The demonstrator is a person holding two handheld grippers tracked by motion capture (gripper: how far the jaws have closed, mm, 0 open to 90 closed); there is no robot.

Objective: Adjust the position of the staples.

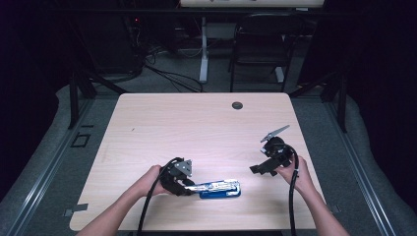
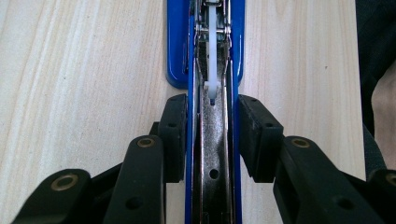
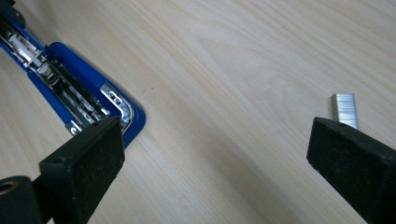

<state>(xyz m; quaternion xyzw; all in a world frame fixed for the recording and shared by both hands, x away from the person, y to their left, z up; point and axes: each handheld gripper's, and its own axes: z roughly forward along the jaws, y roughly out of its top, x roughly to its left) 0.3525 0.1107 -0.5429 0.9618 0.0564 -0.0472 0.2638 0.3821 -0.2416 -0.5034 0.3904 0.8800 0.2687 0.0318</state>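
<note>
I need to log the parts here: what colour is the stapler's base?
Blue, with a bare metal channel; the stapler shows it best in the left gripper view.

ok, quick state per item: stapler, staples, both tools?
stapler: lying flat on the table, opened, magazine channel exposed
staple strip: loose on the table, apart from the stapler
left tool: clamped on the stapler's sides
right tool: wide open, holding nothing
</note>
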